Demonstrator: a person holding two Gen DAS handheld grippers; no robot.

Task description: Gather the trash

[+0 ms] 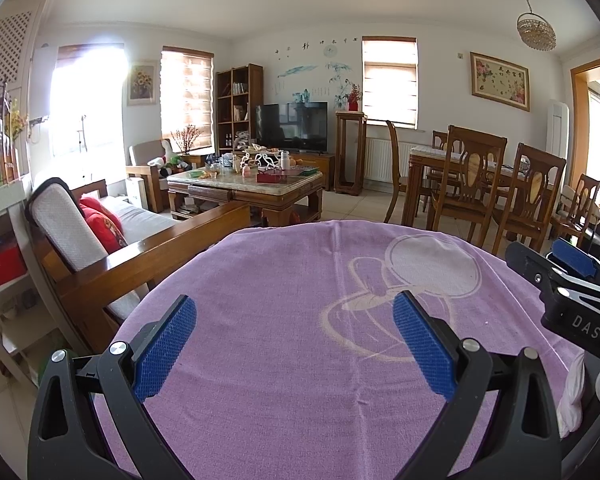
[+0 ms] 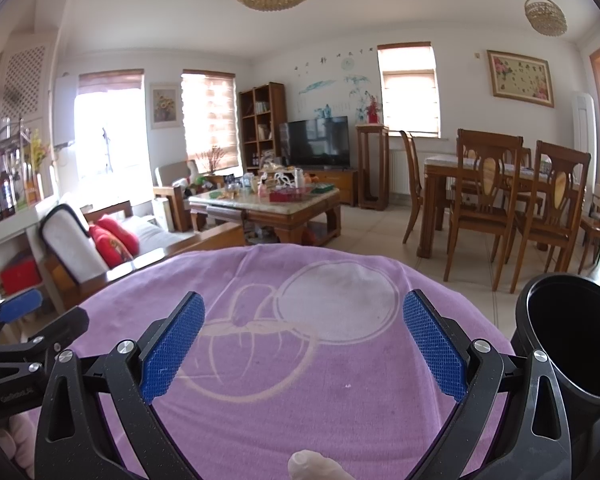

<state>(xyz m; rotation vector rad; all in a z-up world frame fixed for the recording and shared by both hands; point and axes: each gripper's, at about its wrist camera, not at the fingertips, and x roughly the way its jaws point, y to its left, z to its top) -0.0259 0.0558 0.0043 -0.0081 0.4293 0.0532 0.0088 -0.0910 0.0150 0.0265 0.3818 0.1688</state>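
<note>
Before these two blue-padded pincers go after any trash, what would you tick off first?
1. Left gripper open with nothing between its pads: ok.
2. Right gripper open with nothing between its pads: ok.
3. Black cylindrical bin within view, mouth open, beside the right gripper: ok.
4. Trash visible on the purple patterned cloth: not ok, only a pale scrap at the right view's lower edge, unclear what it is.
5. Grippers apart from each other: ok.
6. Bin contents: cannot tell, interior dark.
</note>
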